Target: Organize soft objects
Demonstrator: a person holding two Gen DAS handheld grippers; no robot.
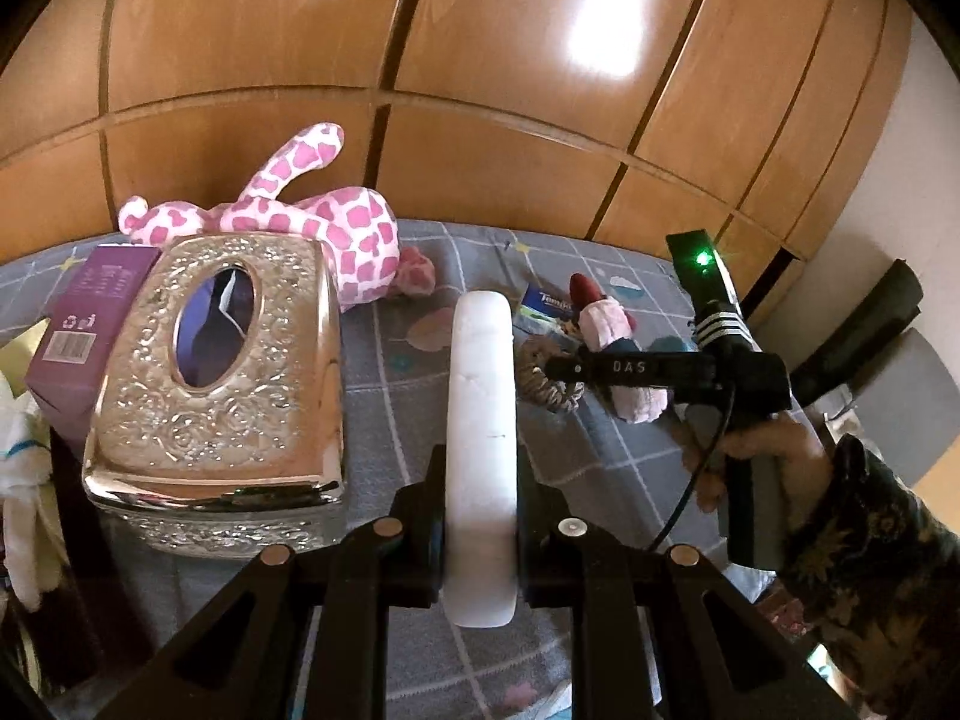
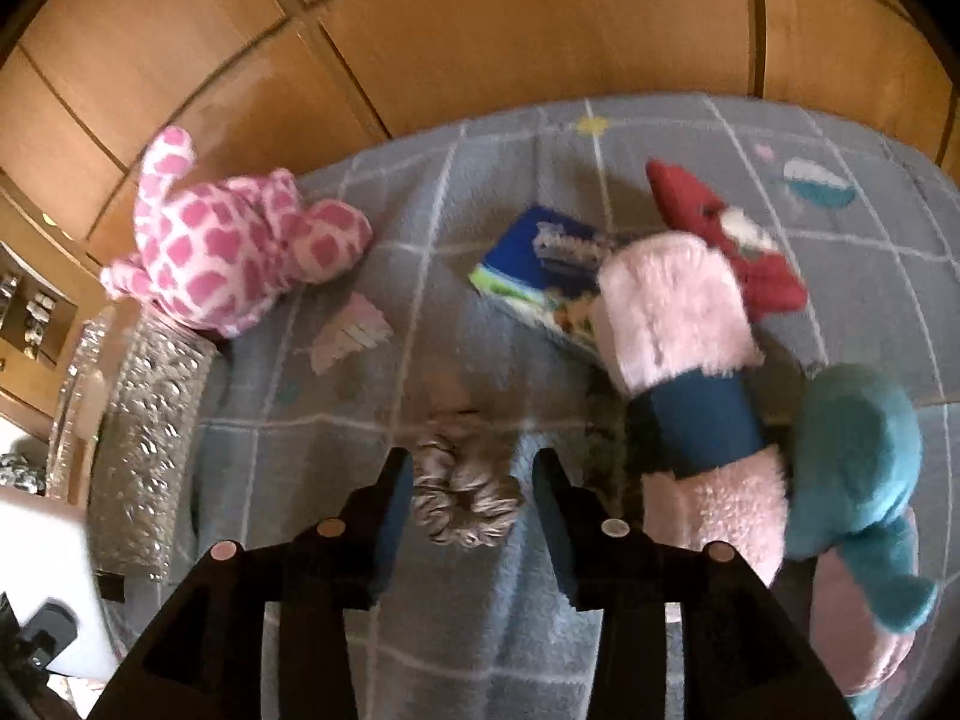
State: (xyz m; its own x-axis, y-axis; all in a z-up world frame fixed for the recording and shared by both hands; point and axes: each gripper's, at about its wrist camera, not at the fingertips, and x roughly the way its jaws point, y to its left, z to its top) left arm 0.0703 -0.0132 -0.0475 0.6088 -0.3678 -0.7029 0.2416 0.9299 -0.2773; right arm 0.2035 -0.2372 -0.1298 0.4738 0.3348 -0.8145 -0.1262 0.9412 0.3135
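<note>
- Left claw (image 1: 480, 516): clamped on a white oblong pad (image 1: 483, 420), soft-looking, rounded ends, faint creases on its face. Pad stands on edge between the pads and sticks out forward over the blanket (image 1: 432, 360).
- Right claw (image 2: 474, 516): jaws apart, not gripping. A grey-beige striped scrunchie (image 2: 468, 504) lies on the blanket between the fingers; contact with the pads can't be told, that view is blurred.
- Surface is a grey checked blanket with small pastel motifs, in front of wooden panelled doors (image 1: 480, 90).
- Pink-and-white spotted plush (image 1: 312, 216) lies at the back left, leaning against the rear of a silver embossed tissue box (image 1: 222, 384) with an oval opening.
- Pale pink fuzzy roll (image 2: 690, 372) with a dark blue band around its middle lies right of the scrunchie. A red plush piece (image 2: 720, 234) sits at its far end, a teal plush (image 2: 858, 468) touches its right side.
- Blue tissue packet (image 2: 546, 264) lies partly under the roll's far end. Print starts "Tem…", rest unreadable.
- Purple carton (image 1: 90, 312) left of the tissue box: barcode and recycling marks, text too small to read.
- Right claw body reads "DAS" in the left wrist view, green LED lit above it. The holding hand (image 1: 762, 438) wears a dark patterned sleeve (image 1: 870, 546).
</note>
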